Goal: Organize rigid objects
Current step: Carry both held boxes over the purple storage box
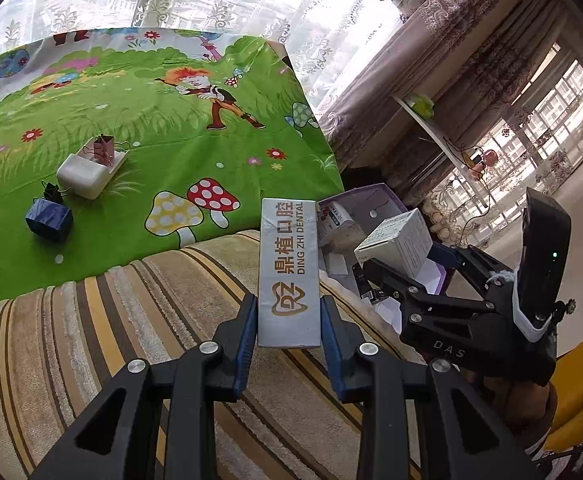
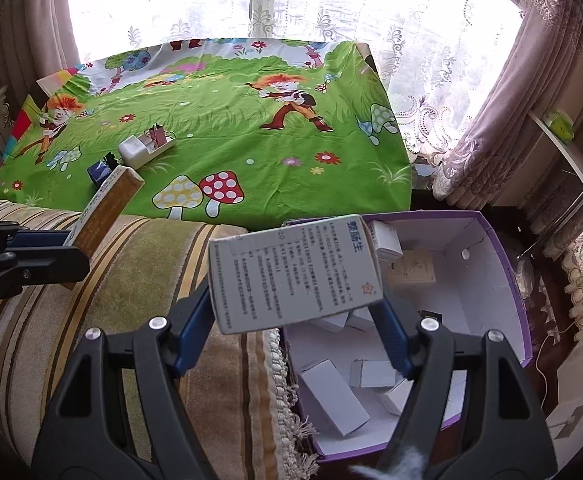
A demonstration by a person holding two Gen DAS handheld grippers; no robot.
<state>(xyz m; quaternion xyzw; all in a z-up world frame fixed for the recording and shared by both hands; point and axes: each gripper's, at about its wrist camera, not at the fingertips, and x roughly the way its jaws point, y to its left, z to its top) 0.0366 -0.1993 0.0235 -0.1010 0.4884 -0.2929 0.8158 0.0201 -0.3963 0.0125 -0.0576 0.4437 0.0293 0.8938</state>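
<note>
Now left gripper (image 1: 289, 344) clamps one dental box (image 1: 289, 268); right gripper (image 2: 297, 312) clamps one medicine box (image 2: 291, 272); purple carton (image 2: 503, 256) holds perhaps seven.

Lower end of the long silver dental carton (image 1: 288, 272) sits hidden btwn the blue pads, so its far face can't be read. Purple-walled cardboard bin (image 2: 503, 280): near corner cut off by the frame edge, contents partly covered by the white printed medicine box (image 2: 291, 272). Fine print on that box too small to read. Small pink clip (image 1: 104, 148) in the white tray (image 1: 83, 174) is too tiny to make out.
</note>
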